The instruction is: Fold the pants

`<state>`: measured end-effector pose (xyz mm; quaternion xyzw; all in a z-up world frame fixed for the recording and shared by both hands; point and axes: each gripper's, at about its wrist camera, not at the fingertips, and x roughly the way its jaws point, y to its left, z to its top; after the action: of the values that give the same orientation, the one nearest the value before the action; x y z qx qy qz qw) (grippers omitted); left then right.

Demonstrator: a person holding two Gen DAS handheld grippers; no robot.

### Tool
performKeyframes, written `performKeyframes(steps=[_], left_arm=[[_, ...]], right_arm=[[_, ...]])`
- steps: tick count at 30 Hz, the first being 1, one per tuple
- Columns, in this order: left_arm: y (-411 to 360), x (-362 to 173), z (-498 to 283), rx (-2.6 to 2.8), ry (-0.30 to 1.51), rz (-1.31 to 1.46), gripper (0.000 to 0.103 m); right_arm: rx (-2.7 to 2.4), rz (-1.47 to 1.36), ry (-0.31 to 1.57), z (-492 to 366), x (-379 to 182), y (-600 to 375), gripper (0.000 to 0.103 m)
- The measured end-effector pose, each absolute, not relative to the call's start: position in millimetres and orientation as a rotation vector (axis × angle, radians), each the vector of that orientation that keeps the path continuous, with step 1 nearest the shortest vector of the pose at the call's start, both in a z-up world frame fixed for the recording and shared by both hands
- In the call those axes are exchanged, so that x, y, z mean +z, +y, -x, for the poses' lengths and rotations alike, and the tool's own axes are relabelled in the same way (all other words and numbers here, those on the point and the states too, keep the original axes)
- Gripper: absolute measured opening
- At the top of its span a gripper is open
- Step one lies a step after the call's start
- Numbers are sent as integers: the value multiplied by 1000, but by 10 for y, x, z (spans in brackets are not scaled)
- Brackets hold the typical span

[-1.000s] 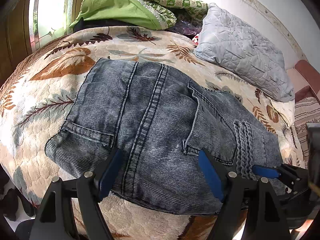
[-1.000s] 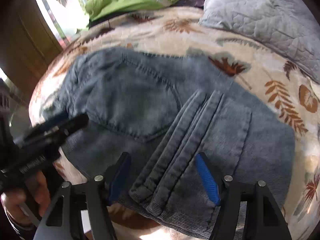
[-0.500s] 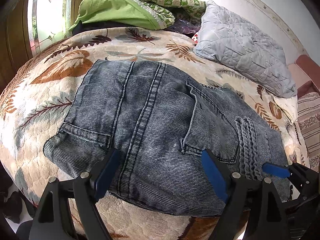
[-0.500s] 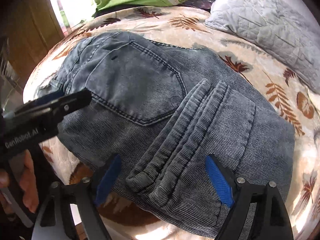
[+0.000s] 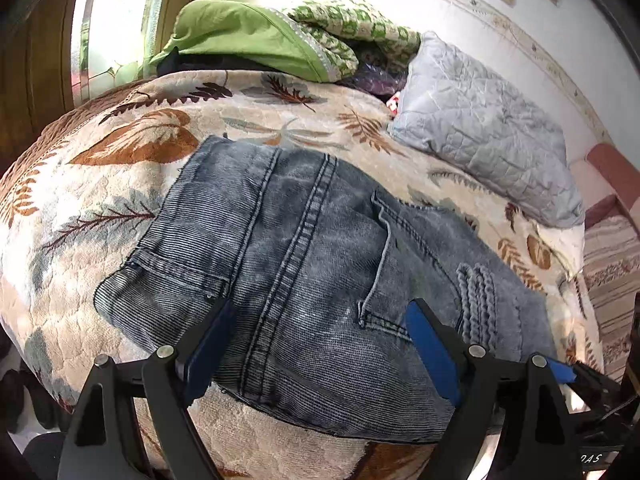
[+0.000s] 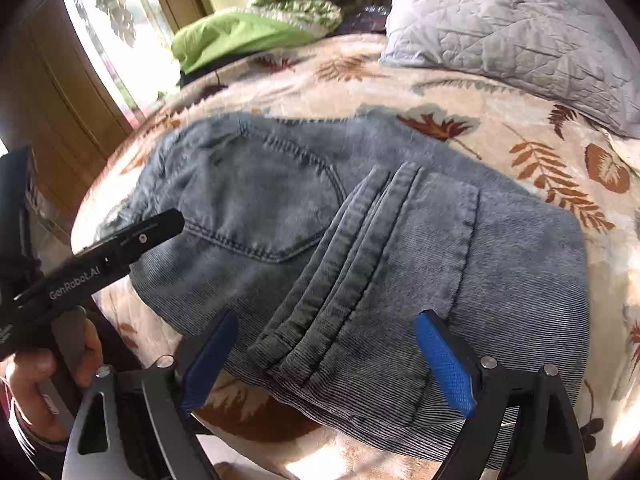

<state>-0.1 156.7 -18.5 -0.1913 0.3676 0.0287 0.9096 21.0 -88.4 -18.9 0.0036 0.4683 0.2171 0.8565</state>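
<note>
Both grippers' blue-padded fingers [image 5: 430,354] have spread, still opening above folded ribbed denim pants [image 5: 320,264].

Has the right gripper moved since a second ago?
Yes. The right gripper has backed off toward the bed's near edge, jaws opening; more of the jeans and grey pillow shows.

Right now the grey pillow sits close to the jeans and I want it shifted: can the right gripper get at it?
Probably yes: the right gripper, jaws opening and empty, faces the grey pillow across only folded jeans and bedspread.
</note>
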Motion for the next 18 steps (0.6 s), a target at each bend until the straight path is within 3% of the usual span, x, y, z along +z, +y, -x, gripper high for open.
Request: performKeyframes(steps=[7, 18], left_arm=[[2097, -3, 439, 155, 588, 665, 87], [2287, -609, 280, 48, 808, 1081, 88]], right_arm=[[413, -105, 893, 5, -167, -1331, 92], [484, -218, 894, 40, -336, -1525, 92]])
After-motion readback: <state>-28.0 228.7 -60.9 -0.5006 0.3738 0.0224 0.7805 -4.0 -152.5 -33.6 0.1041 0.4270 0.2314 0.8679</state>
